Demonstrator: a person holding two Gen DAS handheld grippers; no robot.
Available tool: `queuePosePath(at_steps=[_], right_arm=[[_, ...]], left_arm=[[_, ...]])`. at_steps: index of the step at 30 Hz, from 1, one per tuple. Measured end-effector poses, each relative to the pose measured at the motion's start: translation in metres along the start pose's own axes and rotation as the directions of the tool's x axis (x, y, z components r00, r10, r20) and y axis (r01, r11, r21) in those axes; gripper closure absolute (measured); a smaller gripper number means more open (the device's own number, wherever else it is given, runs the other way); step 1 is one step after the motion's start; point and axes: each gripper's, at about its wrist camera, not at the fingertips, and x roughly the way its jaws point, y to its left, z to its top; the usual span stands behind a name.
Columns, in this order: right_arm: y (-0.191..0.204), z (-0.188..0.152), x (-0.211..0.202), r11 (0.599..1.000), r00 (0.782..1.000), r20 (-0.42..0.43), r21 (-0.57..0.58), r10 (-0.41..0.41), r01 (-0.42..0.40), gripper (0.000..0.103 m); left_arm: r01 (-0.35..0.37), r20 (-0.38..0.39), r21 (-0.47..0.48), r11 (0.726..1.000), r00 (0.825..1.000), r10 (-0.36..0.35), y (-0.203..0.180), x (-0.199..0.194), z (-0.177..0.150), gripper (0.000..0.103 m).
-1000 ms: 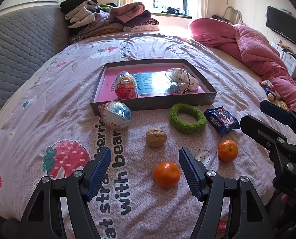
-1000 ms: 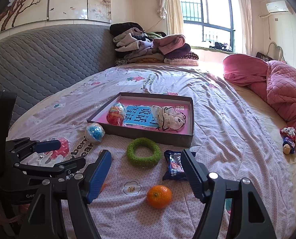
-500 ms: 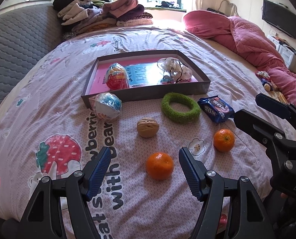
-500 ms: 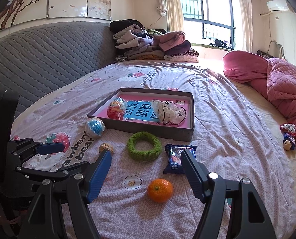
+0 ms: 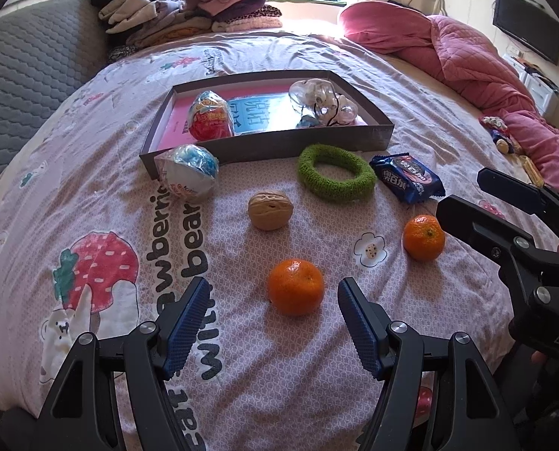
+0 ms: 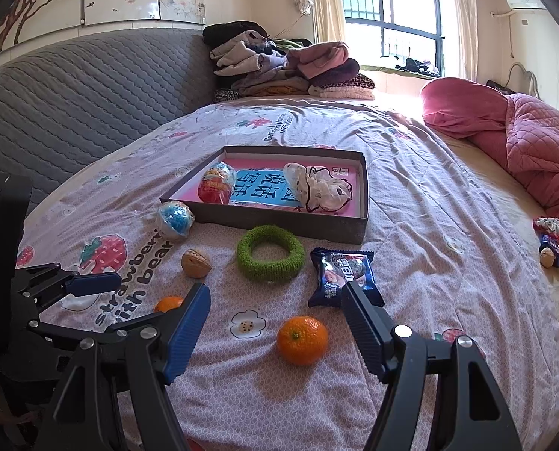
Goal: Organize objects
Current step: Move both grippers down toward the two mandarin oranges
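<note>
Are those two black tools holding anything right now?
No. The left tool stands open around an orange without touching it; the right tool is open above another orange.

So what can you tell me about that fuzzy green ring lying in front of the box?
The green ring is a thick, fuzzy loop that looks like chenille or knitted yarn, with an open centre showing the bedsheet through it. It lies flat on the sheet, just in front of the shallow dark box, close to its front wall. A walnut sits apart to one side and a blue snack packet to the other. Nothing grips it.
</note>
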Motion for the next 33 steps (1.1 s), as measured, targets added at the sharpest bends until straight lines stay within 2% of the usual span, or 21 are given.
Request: queuePosePath(at_steps=[21, 33], right_arm=[[-0.001, -0.015, 0.021, 1.000, 0.992, -0.128, -0.005, -0.015, 0.014, 0.031], [-0.005, -0.019, 0.029, 0.999, 0.986, -0.161, -0.010, -0.036, 0.035, 0.031]], left_arm=[[0.020, -0.049, -0.001, 1.000, 0.999, -0.020, 0.000, 0.010, -0.006, 0.031], [0.022, -0.061, -0.011, 1.000, 0.998, -0.023, 0.000, 0.017, -0.006, 0.031]])
